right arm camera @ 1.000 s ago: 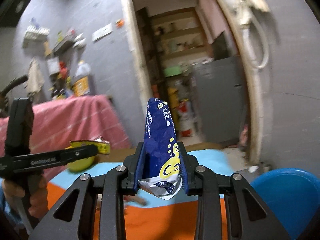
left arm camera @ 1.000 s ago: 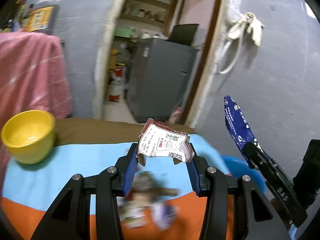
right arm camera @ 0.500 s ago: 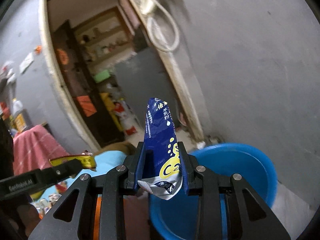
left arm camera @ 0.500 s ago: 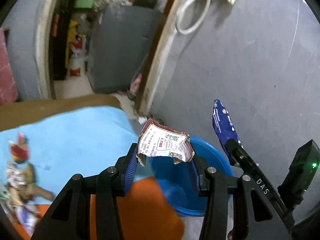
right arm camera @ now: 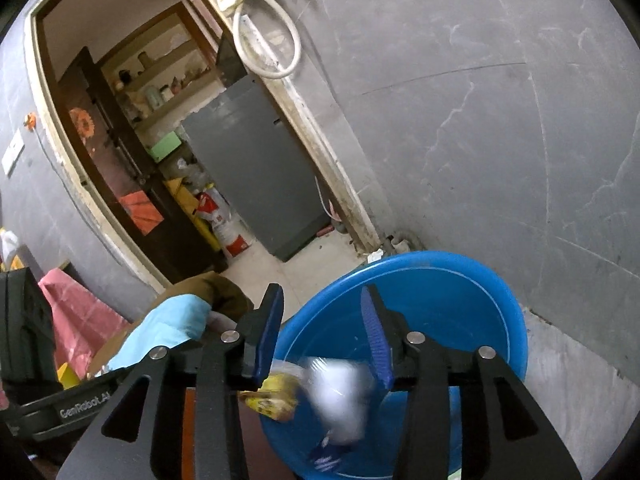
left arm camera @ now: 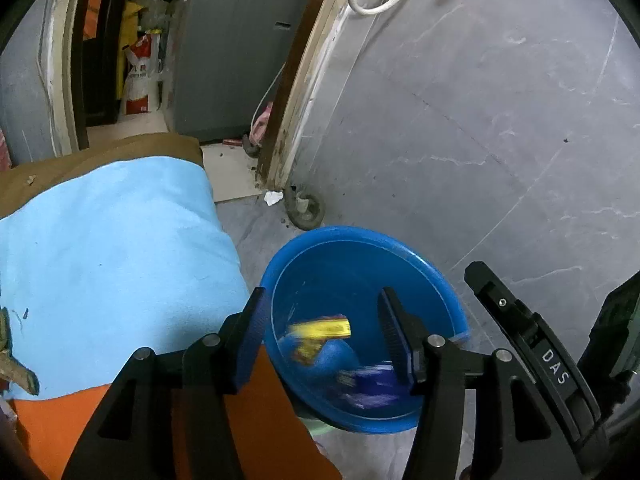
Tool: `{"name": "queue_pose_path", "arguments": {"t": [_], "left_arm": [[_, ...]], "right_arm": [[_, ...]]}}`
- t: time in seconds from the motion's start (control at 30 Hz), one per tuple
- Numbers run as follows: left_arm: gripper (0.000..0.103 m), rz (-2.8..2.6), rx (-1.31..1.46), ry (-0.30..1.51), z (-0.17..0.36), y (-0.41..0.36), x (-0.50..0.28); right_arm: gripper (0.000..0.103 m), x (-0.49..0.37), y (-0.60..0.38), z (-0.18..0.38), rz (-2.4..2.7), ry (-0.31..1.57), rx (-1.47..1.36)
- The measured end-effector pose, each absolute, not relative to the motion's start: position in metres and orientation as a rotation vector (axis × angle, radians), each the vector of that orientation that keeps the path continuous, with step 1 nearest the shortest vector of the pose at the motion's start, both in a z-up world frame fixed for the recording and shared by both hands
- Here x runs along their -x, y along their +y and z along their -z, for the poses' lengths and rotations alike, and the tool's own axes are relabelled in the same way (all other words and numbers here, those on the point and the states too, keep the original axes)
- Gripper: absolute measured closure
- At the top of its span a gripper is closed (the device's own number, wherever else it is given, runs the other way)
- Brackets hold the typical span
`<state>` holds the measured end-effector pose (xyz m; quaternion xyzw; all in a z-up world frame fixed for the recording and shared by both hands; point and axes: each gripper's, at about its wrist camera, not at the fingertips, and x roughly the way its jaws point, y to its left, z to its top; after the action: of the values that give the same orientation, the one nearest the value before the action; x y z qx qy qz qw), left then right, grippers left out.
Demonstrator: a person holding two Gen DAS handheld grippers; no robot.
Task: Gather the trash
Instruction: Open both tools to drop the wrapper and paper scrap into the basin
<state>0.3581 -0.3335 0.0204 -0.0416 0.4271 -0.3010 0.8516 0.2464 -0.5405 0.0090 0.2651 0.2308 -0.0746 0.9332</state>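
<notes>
A round blue plastic basin (left arm camera: 362,240) stands on the floor beside the table; the right wrist view shows the basin (right arm camera: 460,280) too. My left gripper (left arm camera: 326,340) hovers over it, jaws opening, nothing between them. Blurred below it, a yellow wrapper (left arm camera: 320,330) and a dark blue packet (left arm camera: 368,384) lie or fall inside the basin. My right gripper (right arm camera: 322,334) is also over the basin with its jaws opening and nothing pinched. Under it a blurred white-and-blue packet (right arm camera: 340,396) and a yellow wrapper (right arm camera: 274,398) drop into the basin.
A table with a light blue and orange cloth (left arm camera: 112,248) sits left of the basin. A grey wall (left arm camera: 480,120) rises behind, with a doorway and grey cabinet (left arm camera: 236,60) at back. Scraps of trash (left arm camera: 12,356) lie at the cloth's left edge.
Both grippers swung from over the table to above the blue basin and tipped downward. Each let go: the torn paper wrapper and the blue packet left the jaws and are dropping into the basin.
</notes>
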Motion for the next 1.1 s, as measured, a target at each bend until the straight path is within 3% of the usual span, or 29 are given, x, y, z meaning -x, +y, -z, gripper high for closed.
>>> {"name": "queue_pose_path", "arguments": {"t": [0.1, 0.33, 0.43, 0.57, 0.73, 1.1], "left_arm": [[0.052, 0.633, 0.094, 0.870, -0.032, -0.329, -0.345], [0.039, 0.581, 0.117, 0.743, -0.058, -0.302, -0.326], [0.029, 0.528, 0.114, 0.662, -0.070, -0.283, -0.315], [0.010, 0.449, 0.127, 0.545, -0.085, -0.252, -0.301], [0.003, 0.336, 0.157, 0.419, -0.097, -0.207, -0.280], [0.002, 0.108, 0.156, 0.281, -0.090, -0.107, -0.225]], "right_arm": [[0.061, -0.248, -0.541, -0.012, 0.159, 0.460, -0.540], [0.048, -0.243, -0.530, -0.025, 0.159, 0.391, -0.471], [0.029, -0.235, -0.519, -0.036, 0.153, 0.318, -0.418], [0.019, -0.224, -0.501, -0.050, 0.122, 0.215, -0.345], [0.000, -0.214, -0.474, -0.061, 0.045, 0.109, -0.299], [0.000, -0.196, -0.395, -0.077, -0.156, -0.040, -0.156]]}}
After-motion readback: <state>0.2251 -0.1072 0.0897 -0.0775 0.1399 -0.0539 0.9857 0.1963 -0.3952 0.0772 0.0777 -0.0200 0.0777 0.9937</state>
